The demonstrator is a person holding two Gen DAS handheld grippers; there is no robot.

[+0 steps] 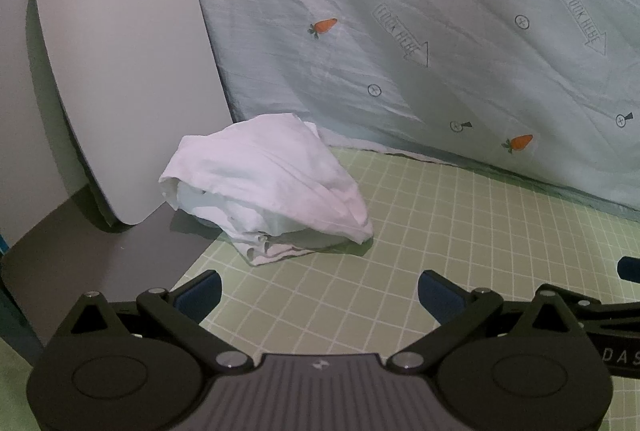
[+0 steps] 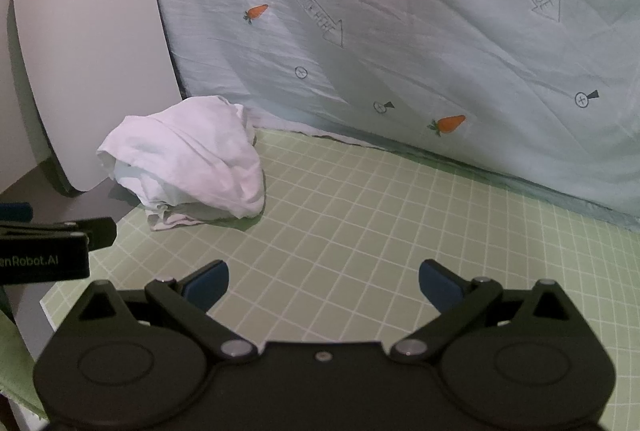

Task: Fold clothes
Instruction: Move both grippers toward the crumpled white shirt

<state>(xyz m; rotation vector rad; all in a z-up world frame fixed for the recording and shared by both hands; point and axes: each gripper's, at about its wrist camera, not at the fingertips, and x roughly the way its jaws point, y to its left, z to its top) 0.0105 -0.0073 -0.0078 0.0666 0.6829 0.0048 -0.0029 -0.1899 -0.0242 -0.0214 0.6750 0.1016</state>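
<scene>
My left tongs (image 1: 320, 295) and right tongs (image 2: 323, 285) both gape wide, empty. The crumpled white garment (image 1: 268, 187) sits on the green grid mat (image 1: 460, 231), untouched; next I must reach it and find an edge.

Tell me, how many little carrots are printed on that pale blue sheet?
2 on the pale blue sheet: upper carrot mid-sheet, lower carrot near the bottom edge by the green grid mat. Folds or the frame edge may hide more.
</scene>
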